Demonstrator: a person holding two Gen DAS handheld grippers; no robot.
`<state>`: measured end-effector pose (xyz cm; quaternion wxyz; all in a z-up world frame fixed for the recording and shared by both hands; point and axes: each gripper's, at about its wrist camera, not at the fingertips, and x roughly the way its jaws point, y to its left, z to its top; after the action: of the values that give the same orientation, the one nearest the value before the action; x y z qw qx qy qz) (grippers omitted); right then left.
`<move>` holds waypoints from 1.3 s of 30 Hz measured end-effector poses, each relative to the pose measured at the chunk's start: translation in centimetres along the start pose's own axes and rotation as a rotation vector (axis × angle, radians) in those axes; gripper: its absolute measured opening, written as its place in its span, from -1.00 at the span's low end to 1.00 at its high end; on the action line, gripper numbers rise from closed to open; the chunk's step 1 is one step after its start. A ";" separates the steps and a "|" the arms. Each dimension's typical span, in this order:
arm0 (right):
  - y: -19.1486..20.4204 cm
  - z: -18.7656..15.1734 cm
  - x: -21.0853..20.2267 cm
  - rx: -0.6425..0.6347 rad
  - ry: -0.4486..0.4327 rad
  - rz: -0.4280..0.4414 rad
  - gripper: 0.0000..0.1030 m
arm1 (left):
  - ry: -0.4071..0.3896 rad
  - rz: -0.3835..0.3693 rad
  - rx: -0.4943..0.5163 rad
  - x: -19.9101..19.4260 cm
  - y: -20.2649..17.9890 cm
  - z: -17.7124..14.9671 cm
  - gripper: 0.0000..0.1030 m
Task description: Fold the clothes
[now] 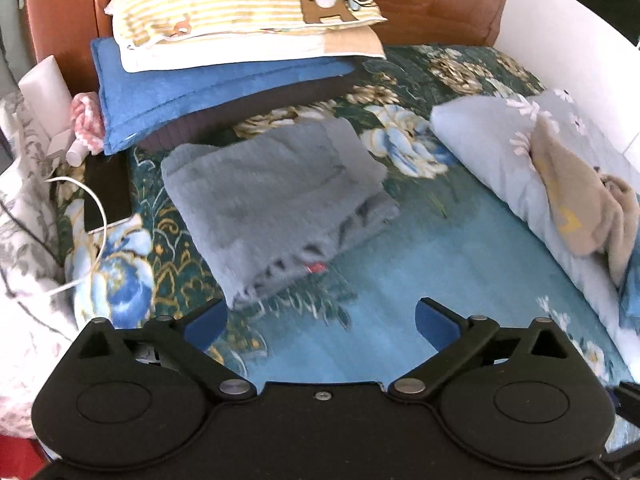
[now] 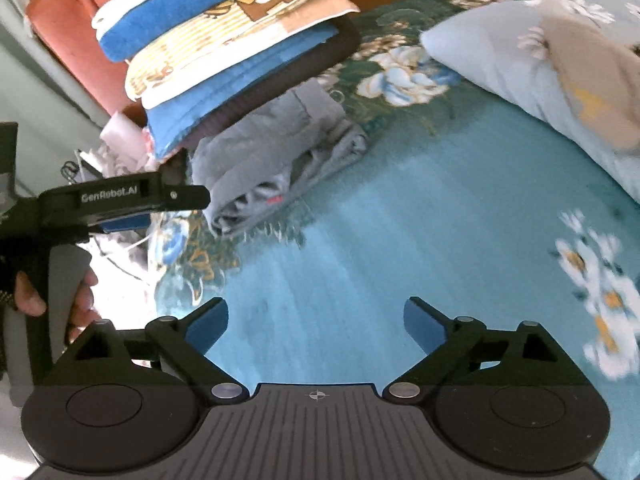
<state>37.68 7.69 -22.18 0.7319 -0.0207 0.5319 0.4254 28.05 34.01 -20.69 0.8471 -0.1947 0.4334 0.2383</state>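
A grey fleece garment (image 1: 276, 196) lies folded into a thick rectangle on the teal flowered bedspread (image 1: 460, 248); a small red tag shows at its near edge. It also shows in the right wrist view (image 2: 276, 160). My left gripper (image 1: 320, 322) is open and empty, just short of the garment's near edge. It also shows from the side in the right wrist view (image 2: 160, 208), left of the garment. My right gripper (image 2: 316, 320) is open and empty over bare bedspread, well short of the garment.
A stack of folded blue and striped yellow blankets (image 1: 232, 52) sits behind the garment against a brown headboard (image 1: 436, 0). A light blue flowered pillow (image 1: 532, 176) with a beige cloth lies at the right. A white cable (image 1: 96, 216) and a dark phone lie at the left.
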 end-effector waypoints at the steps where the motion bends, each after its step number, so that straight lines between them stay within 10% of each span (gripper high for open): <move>1: -0.2 -0.6 -0.7 0.009 0.001 -0.001 0.87 | 0.003 0.000 0.003 -0.6 -0.6 -0.4 0.95; 23: -2.5 -14.6 -14.3 0.130 0.026 0.021 0.90 | 0.050 -0.027 0.102 -12.1 -12.4 -10.4 0.97; 39: -0.9 -20.3 -18.4 0.341 -0.008 -0.122 0.90 | 0.060 -0.152 0.294 -15.7 -15.3 -13.6 0.97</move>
<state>21.52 -13.75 -16.70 0.7514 0.0732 0.5911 0.2841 20.06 10.61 -13.28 0.8687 -0.1078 0.4727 0.1015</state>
